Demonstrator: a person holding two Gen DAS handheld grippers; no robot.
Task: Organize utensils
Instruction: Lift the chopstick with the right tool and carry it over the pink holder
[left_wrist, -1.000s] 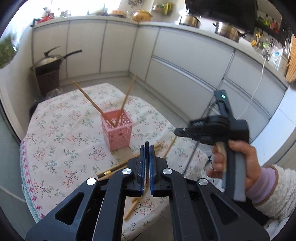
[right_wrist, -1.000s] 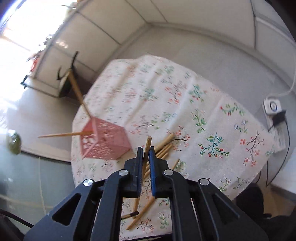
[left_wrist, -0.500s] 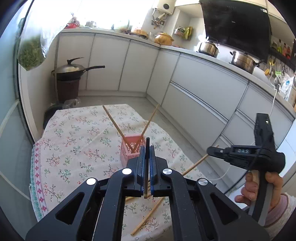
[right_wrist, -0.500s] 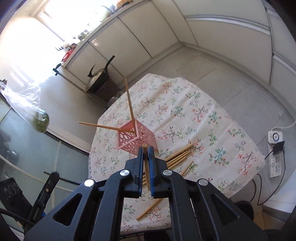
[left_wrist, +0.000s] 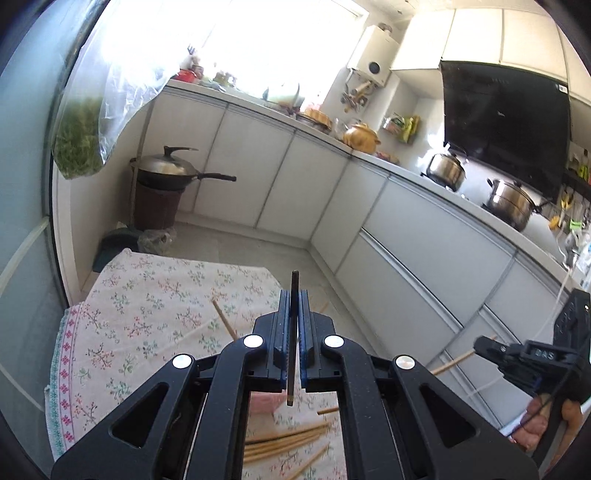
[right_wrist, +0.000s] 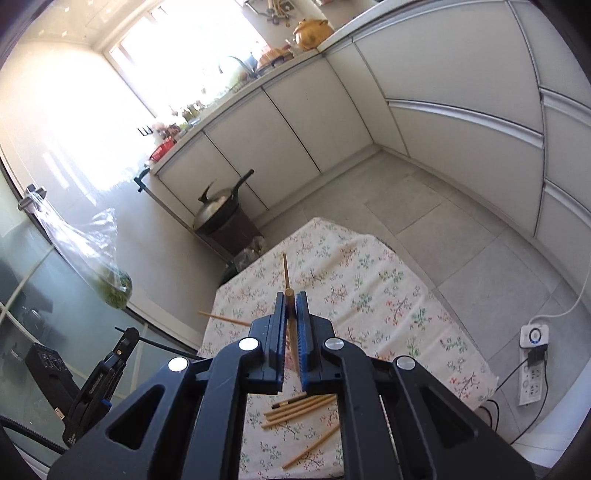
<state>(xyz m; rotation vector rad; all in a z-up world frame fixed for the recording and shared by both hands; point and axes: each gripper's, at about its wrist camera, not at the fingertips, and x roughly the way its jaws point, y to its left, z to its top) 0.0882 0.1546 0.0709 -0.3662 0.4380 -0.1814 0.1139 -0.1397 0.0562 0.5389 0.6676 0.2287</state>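
My left gripper (left_wrist: 294, 295) is shut on a dark chopstick (left_wrist: 293, 332) that stands upright between the pads, high above the table. My right gripper (right_wrist: 290, 297) is shut on a bamboo chopstick (right_wrist: 291, 325), also upright. The pink basket (left_wrist: 264, 400) is mostly hidden behind the left gripper body; chopsticks (left_wrist: 223, 319) lean out of it. In the right wrist view two chopsticks (right_wrist: 285, 271) stick out past the gripper. Several loose bamboo chopsticks (right_wrist: 299, 404) lie on the floral tablecloth (right_wrist: 369, 295) below. The right gripper also shows at the right edge of the left wrist view (left_wrist: 484, 341).
White kitchen cabinets (left_wrist: 424, 236) run along the far walls. A wok on a brown bin (left_wrist: 162, 192) stands past the table's far left corner. A bag of greens (left_wrist: 79, 147) hangs at left. A power strip (right_wrist: 532, 365) lies on the floor at right.
Both grippers have risen well above the table with their chopsticks. The basket has dropped below the gripper bodies in both views.
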